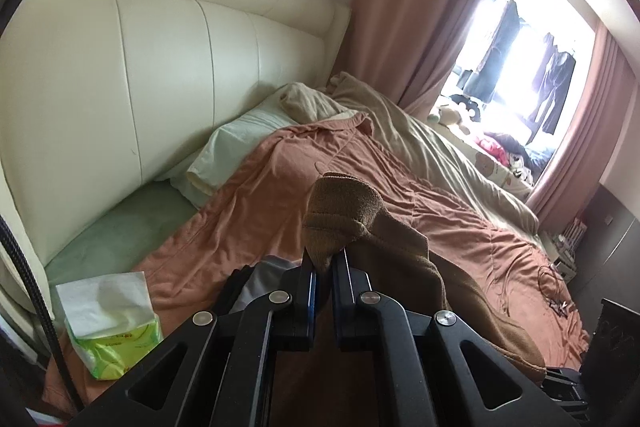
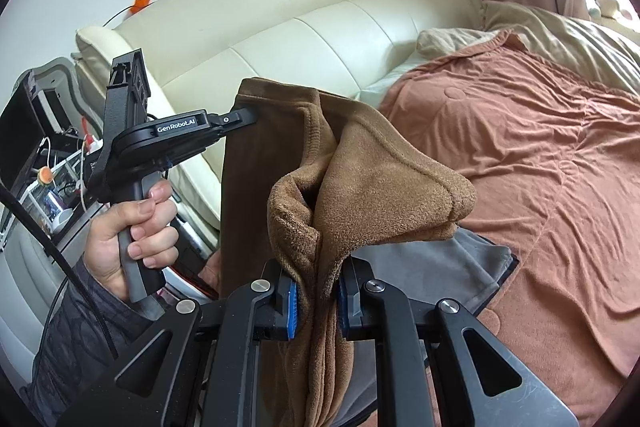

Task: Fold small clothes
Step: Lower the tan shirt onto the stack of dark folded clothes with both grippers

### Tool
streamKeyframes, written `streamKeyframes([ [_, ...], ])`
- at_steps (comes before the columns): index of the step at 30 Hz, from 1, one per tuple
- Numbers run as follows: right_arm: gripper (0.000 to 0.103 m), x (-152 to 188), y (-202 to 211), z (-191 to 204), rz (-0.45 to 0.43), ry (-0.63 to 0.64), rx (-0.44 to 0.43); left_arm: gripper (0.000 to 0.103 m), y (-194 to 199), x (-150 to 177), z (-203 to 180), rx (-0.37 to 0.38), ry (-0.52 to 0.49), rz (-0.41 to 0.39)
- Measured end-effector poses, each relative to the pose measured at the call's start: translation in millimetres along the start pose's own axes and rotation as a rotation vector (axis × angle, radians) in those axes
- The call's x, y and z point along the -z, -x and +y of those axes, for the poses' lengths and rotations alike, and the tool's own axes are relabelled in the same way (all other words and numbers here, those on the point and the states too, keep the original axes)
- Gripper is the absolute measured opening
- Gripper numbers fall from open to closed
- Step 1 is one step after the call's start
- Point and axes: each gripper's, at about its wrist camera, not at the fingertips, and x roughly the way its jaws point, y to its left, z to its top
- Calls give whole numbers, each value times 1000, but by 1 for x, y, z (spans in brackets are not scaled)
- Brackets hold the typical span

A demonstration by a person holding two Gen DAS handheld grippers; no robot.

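Observation:
A brown fleece garment (image 2: 360, 163) hangs in the air between both grippers, above the bed. My left gripper (image 1: 324, 263) is shut on one bunched corner of the brown garment (image 1: 344, 211). In the right wrist view that left gripper (image 2: 250, 115) pinches the cloth's far upper edge, held by a person's hand (image 2: 132, 223). My right gripper (image 2: 318, 291) is shut on a thick fold of the same garment, which droops down past its blue pads (image 2: 292, 307). A grey garment (image 2: 460, 267) lies flat on the bed underneath.
A rust-orange blanket (image 1: 280, 187) covers the bed, with a beige blanket (image 1: 420, 131) beyond it and a cream padded headboard (image 1: 160, 67) on the left. A tissue pack (image 1: 112, 323) lies at the near left. A cluttered bedside stand (image 2: 48, 163) is beside the bed.

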Motion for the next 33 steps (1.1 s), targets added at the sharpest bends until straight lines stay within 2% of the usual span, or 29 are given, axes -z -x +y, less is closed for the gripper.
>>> streamKeyframes([
  [10,11,2,-38,-57,14,-108,6,6,-82,2,-5,-46,-68,112],
  [12,11,6,-46,-69,16,-134,10,7,-102,3,-6,-75,-74,142],
  [13,12,8,-51,-75,23,-140,43,8,-111,4,-6,-92,-76,156],
  [15,21,14,-68,-91,63,-153,121,22,-131,9,-3,-169,-85,195],
  [16,25,18,-77,-102,98,-180,144,39,-140,13,-1,-213,-89,215],
  [17,32,21,-85,-112,131,-214,170,48,-145,16,3,-237,-92,223],
  [19,33,35,-93,-135,179,-291,212,49,-146,24,7,-245,-103,226],
  [22,33,45,-88,-146,177,-325,203,49,-139,34,16,-249,-106,242],
  [33,33,57,-73,-126,180,-328,129,49,-92,70,50,-236,-74,286],
])
